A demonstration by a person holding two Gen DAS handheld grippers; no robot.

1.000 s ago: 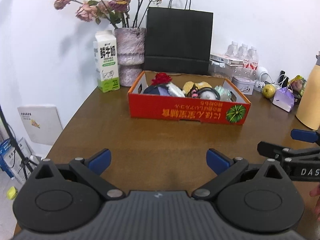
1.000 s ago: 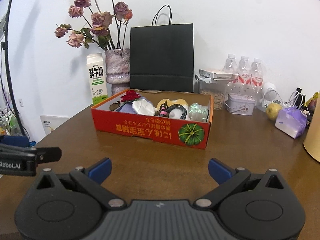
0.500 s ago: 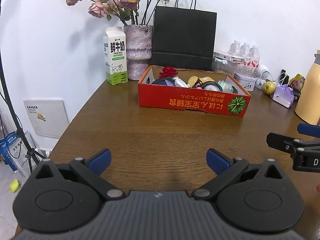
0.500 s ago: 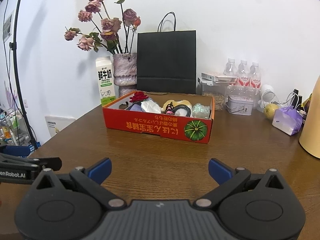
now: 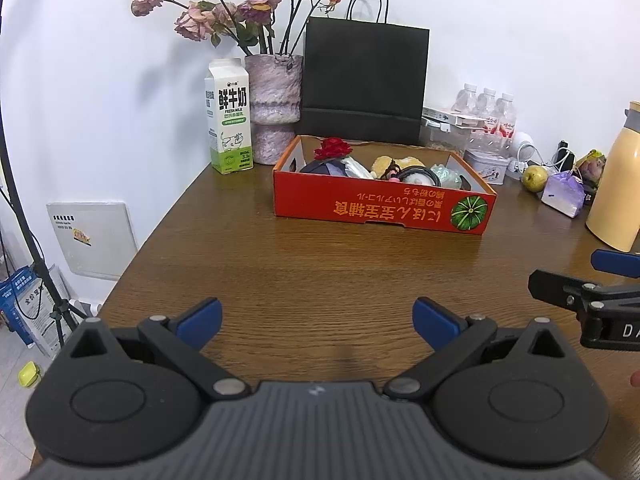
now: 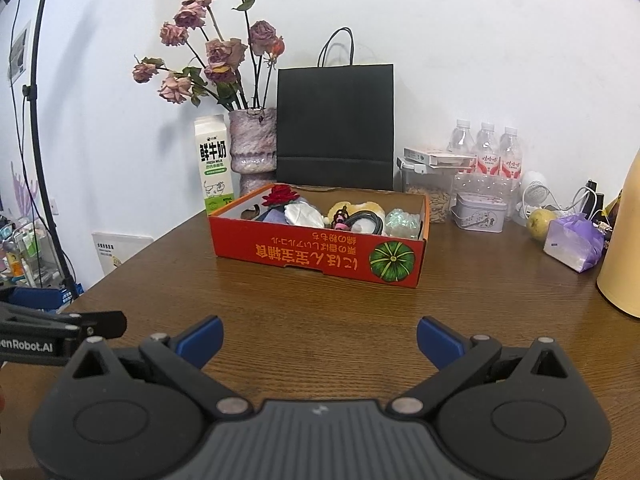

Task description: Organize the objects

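While both grippers hover wide open and empty over the table [image 5: 280, 272], the box [image 5: 380, 208] sits dead ahead, well apart — long side across the view, right gripper [image 6: 318, 340] maybe slightly nearer than left gripper [image 5: 316, 320] — hard to call.

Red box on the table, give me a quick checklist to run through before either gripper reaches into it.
1. Left gripper open and holding nothing: ok.
2. Right gripper open and holding nothing: ok.
3. Bare table between the fingers and the red box: ok.
4. Box top open, contents such as the red flower visible: ok.
5. Items loose enough to lift one at a time: cannot tell, they lie crowded together.
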